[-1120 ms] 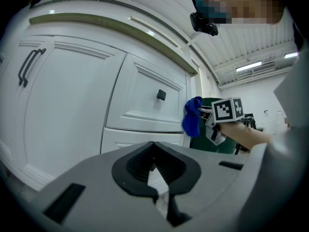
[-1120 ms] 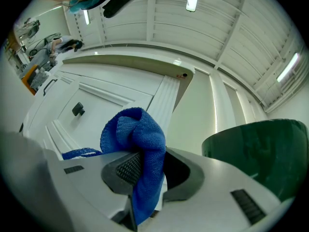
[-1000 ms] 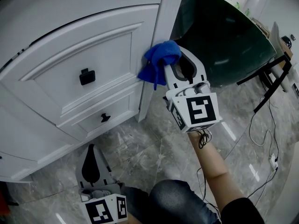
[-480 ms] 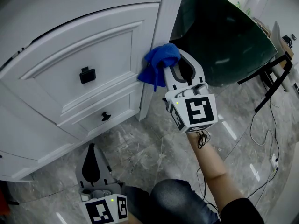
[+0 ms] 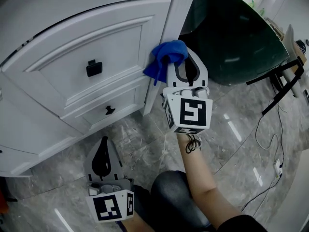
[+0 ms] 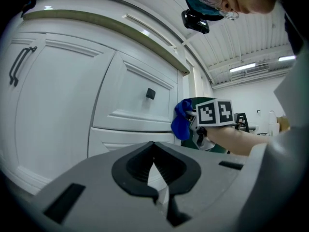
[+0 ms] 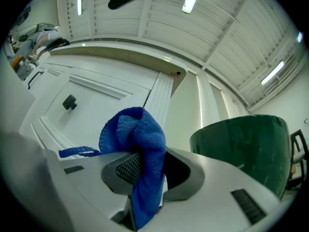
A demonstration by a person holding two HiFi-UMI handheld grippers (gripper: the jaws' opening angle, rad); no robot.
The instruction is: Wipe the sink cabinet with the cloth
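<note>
Blue cloth (image 5: 166,57) is sitting bunched up in the right gripper (image 5: 179,64). The gripper is squeezing it tight. In the right gripper view, the cloth (image 7: 137,139) is filling the gap between the jaws of the gripper (image 7: 145,170). It is puffing out over the tips, and one thin end is sticking out toward 9 o'clock.

In the head view, the cloth is lying at the right edge of the white cabinet (image 5: 96,42). That is just where the door is meeting the tall corner post (image 5: 171,28). I cannot tell if it is pressing on the wood or only sitting just beside it. A black knob (image 5: 91,68) is sitting on the door at 9 o'clock from the cloth. A smaller knob (image 5: 110,110) is sitting on the drawer at 7 o'clock from the cloth.

A big dark green tub (image 5: 231,37) is standing at 2 o'clock from the cloth, next to the post.

The left gripper (image 5: 103,146) is hanging low, at 7 o'clock in the head view, over the grey stone floor (image 5: 145,144). It is well apart from the cloth. In its own view, the left gripper (image 6: 154,149) is keeping its jaws pressed together and is holding nothing.

A thin cable (image 5: 270,144) is lying on the floor at 4 o'clock.
</note>
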